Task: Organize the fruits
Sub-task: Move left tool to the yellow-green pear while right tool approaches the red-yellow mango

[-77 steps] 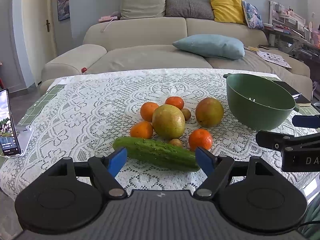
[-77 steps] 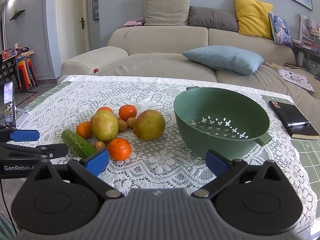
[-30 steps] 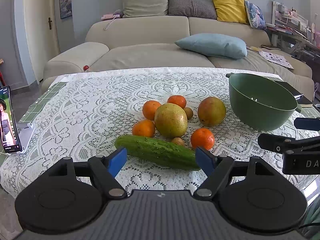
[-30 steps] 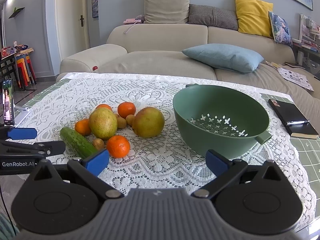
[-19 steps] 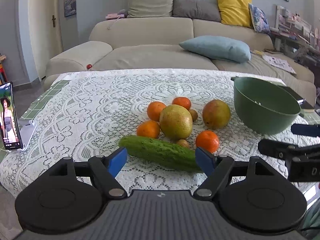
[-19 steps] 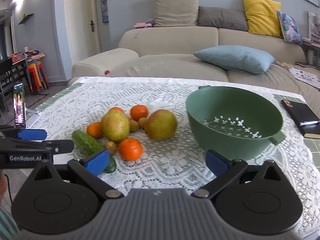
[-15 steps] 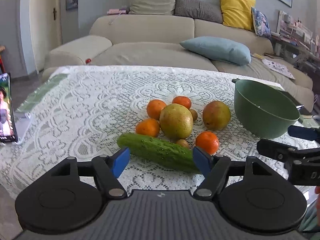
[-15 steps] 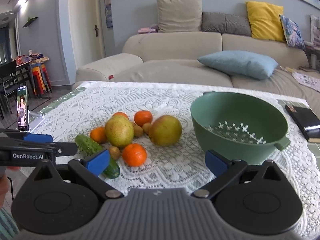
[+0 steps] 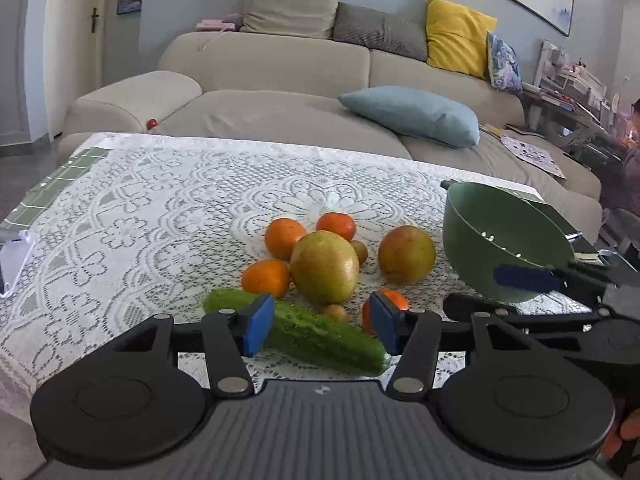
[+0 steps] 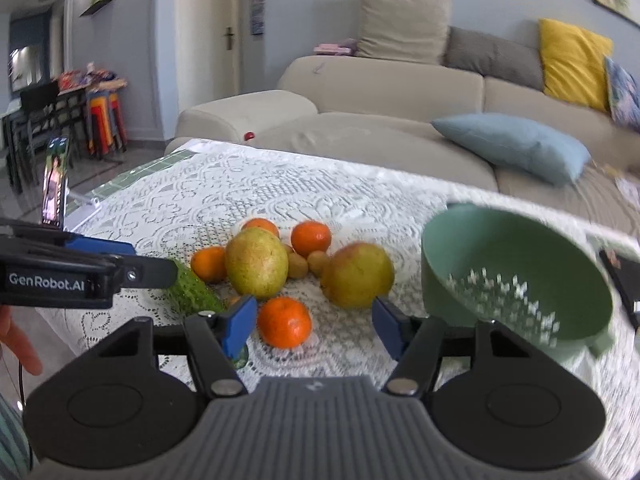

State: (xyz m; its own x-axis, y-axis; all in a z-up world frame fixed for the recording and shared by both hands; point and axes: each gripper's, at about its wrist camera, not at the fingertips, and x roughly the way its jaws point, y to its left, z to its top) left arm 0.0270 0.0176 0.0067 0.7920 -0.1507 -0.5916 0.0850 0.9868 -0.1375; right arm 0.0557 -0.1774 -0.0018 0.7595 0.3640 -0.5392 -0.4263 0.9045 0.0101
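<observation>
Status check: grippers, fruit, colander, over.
Both hand-held grippers empty, jaws just narrowed. Fruit pile untouched on cloth. Colander empty. Cucumber lies nearest.

Low wrist views, shared cucumber (image 9: 320, 336)

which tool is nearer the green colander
Right. The right tool sits just beside the green colander; the left tool is over the cucumber, farther off.

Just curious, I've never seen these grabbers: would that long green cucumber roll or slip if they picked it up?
The cucumber looks stiff, so it probably won't droop. Being round, it may roll on the lace cloth if nudged sideways. Its bumpy skin likely helps grip.
</observation>
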